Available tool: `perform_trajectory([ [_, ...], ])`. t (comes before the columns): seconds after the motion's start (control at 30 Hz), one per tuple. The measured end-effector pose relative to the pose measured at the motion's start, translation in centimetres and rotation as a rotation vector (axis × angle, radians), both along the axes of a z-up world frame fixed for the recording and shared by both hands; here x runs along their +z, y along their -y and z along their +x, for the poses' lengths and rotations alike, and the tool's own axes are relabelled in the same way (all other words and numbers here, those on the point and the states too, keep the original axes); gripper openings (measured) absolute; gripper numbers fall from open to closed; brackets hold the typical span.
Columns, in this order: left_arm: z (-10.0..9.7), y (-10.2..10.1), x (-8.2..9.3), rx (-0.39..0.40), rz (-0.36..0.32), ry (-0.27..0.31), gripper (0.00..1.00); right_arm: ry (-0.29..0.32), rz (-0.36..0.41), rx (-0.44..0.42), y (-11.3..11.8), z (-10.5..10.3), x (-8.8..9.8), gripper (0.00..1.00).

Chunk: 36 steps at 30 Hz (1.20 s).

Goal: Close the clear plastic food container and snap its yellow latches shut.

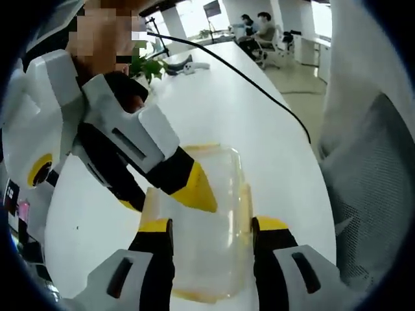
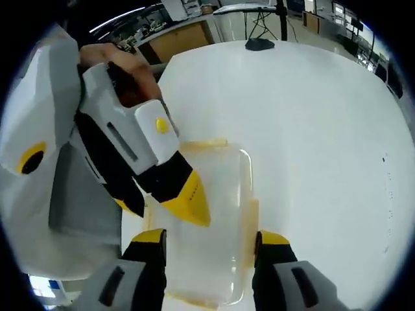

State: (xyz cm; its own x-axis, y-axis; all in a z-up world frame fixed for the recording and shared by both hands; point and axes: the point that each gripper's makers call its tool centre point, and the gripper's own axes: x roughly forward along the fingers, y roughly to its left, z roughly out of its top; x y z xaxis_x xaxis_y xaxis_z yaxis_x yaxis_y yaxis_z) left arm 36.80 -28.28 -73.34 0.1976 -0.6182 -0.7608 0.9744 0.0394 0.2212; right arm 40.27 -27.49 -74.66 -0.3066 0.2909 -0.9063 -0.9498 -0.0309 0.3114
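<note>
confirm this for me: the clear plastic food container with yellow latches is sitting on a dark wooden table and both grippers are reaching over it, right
Not quite. The clear plastic food container with yellow latches sits on a white table, not a dark wooden one; the right gripper view shows it plainly. The rest holds: the right gripper has a jaw on either side of the container, and the left gripper reaches in over it.

White table (image 1: 259, 123) — black cable (image 1: 259, 91), green plant (image 1: 148, 65), seated people (image 1: 258, 29).
</note>
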Motion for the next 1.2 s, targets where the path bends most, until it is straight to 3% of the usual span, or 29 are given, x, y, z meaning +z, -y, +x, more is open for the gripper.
perform_trajectory([
  [0.07,-0.1,0.0,0.0,-0.006,0.000,0.003,0.45,-0.021,-0.004,-0.006,0.0,-0.2,-0.1,0.51],
  [0.1,-0.2,0.0,-0.1,-0.015,0.004,0.006,0.45,-0.069,-0.005,0.008,0.0,-1.0,-0.1,0.51],
  [0.13,-0.4,0.0,-0.2,-0.038,0.016,0.022,0.45,-0.058,-0.027,-0.033,0.1,-0.8,-0.3,0.51],
  [0.17,-0.4,0.1,-0.3,-0.025,0.021,0.030,0.45,-0.047,-0.006,-0.002,0.0,-0.7,-0.2,0.51],
  [0.5,-0.3,0.3,-0.3,-0.007,0.011,0.035,0.46,-0.025,0.039,-0.014,0.3,-0.6,-0.1,0.51],
  [0.67,-0.3,0.4,-0.6,0.013,-0.004,0.100,0.43,-0.016,0.033,-0.011,0.2,-0.6,-0.1,0.51],
  [0.7,-1.5,1.8,-1.0,-0.067,-0.043,0.077,0.44,-0.014,-0.013,-0.034,0.9,-0.8,-0.1,0.51],
  [0.77,-0.7,0.8,-0.4,0.000,-0.037,0.095,0.44,-0.011,0.010,-0.008,0.4,-0.8,-0.1,0.51],
  [0.93,-0.1,0.5,-0.2,-0.015,-0.003,0.096,0.44,-0.020,0.023,-0.028,0.4,-0.6,0.0,0.52],
  [1.07,-0.3,0.5,-0.1,-0.008,-0.027,0.078,0.45,-0.006,0.040,-0.032,0.2,-0.6,0.2,0.52],
  [1.2,-0.2,0.6,0.2,0.030,-0.068,0.022,0.45,0.021,0.069,-0.039,0.1,-0.5,0.4,0.52],
])
